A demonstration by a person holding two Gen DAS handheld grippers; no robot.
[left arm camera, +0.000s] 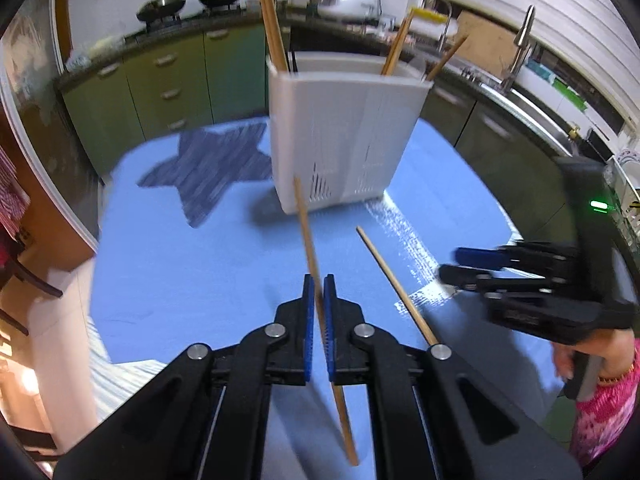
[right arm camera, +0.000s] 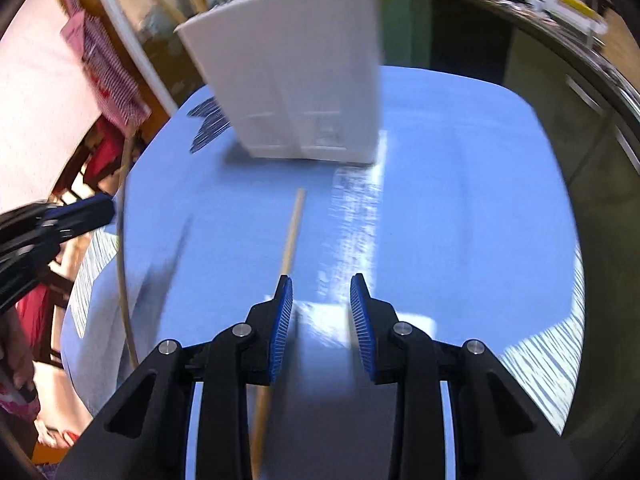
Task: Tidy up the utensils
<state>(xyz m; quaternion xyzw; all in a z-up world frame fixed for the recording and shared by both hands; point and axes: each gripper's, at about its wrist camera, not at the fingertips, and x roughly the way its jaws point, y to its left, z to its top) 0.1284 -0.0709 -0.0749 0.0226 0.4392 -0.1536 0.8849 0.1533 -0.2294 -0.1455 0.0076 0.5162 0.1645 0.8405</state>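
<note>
My left hand-held gripper (left arm camera: 319, 292) is closed on one wooden chopstick (left arm camera: 308, 240), pinched partway along its length so both ends stick out clear of the pads; its far tip points toward the white utensil holder (left arm camera: 340, 136). I judge that grip suits dropping it tip-first into the holder. The holder stands upright at the far side of the blue tabletop (left arm camera: 180, 272), with several chopsticks already leaning out of its top. A second chopstick (right arm camera: 290, 236) lies flat on the tabletop, near side. My right hand-held gripper (right arm camera: 321, 304) is partly open and holds nothing; the loose chopstick runs under its left finger (right arm camera: 280, 320), not between the pads. Next judged: centre over it.
</note>
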